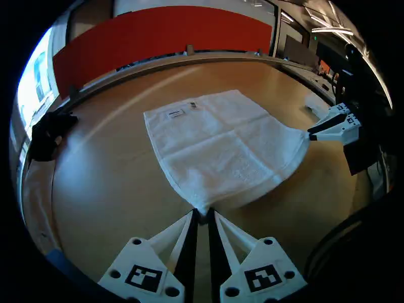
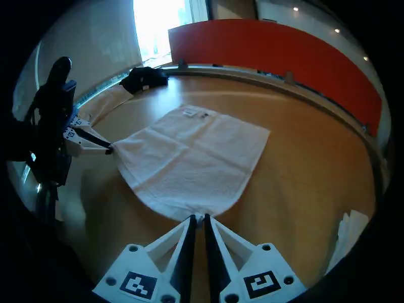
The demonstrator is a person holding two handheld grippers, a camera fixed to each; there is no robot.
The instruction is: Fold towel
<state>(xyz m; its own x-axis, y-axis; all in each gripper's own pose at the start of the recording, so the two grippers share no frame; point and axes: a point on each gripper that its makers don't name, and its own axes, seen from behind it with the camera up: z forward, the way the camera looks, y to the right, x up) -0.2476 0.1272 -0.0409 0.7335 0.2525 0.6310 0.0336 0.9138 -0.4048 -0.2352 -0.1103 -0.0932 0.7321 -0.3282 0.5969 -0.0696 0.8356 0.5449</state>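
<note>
I hold the left gripper [image 1: 202, 216] clamped on one near corner of the white towel [image 1: 222, 141]. The right gripper [image 2: 198, 219] is clamped on the other near corner. The rest of the towel lies spread on the wooden table [image 1: 111, 171].

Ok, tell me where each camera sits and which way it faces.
Left gripper view: rides on the left gripper, looks over the towel toward the red panel; it pinches a near corner, right gripper at right.
Right gripper view: rides on the right gripper, looks over the towel toward the window; it pinches another corner, left gripper at left.
Shared: towel, table, red panel, both grippers.
</note>
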